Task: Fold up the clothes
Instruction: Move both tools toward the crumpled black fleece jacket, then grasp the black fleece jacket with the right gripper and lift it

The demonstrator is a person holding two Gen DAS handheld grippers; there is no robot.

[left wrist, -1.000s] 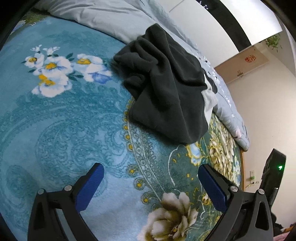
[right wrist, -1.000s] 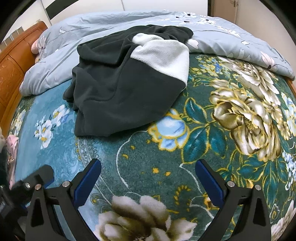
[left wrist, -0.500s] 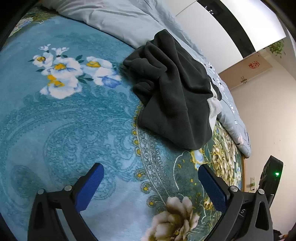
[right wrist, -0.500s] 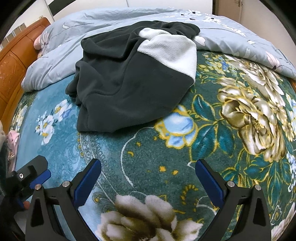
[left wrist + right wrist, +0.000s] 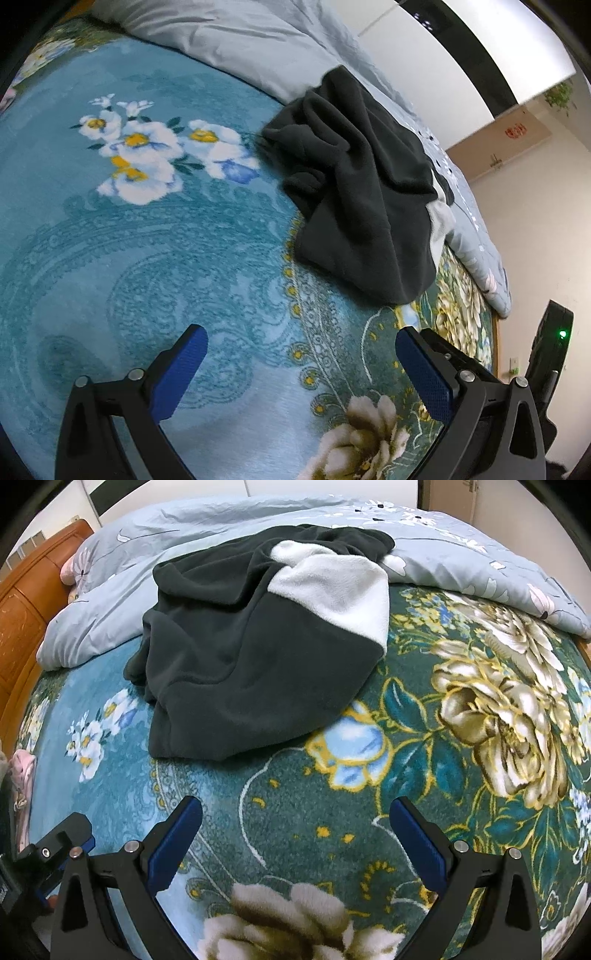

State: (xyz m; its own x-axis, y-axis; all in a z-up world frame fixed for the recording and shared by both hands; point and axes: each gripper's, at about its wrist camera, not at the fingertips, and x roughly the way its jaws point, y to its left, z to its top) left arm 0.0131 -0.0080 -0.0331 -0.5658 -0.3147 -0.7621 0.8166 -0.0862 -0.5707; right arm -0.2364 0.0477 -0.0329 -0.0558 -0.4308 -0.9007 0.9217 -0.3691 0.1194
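A crumpled dark grey fleece garment with a white panel lies in a heap on the teal floral bedspread, its far part resting on the pale blue duvet. In the left wrist view the same dark garment sits ahead and to the right. My left gripper is open above bare bedspread, short of the garment's near hem. My right gripper is open too, hovering just in front of the hem with nothing between its blue pads.
A pale blue flowered duvet is bunched along the far side of the bed. An orange wooden headboard stands at the left. The other gripper's black body shows at the lower left. A pink cloth lies at the bed's left edge.
Both grippers have drawn nearer to the garment, which now looks larger in the right wrist view. The left view has swung slightly, shifting the garment rightward. Both jaws stayed open.
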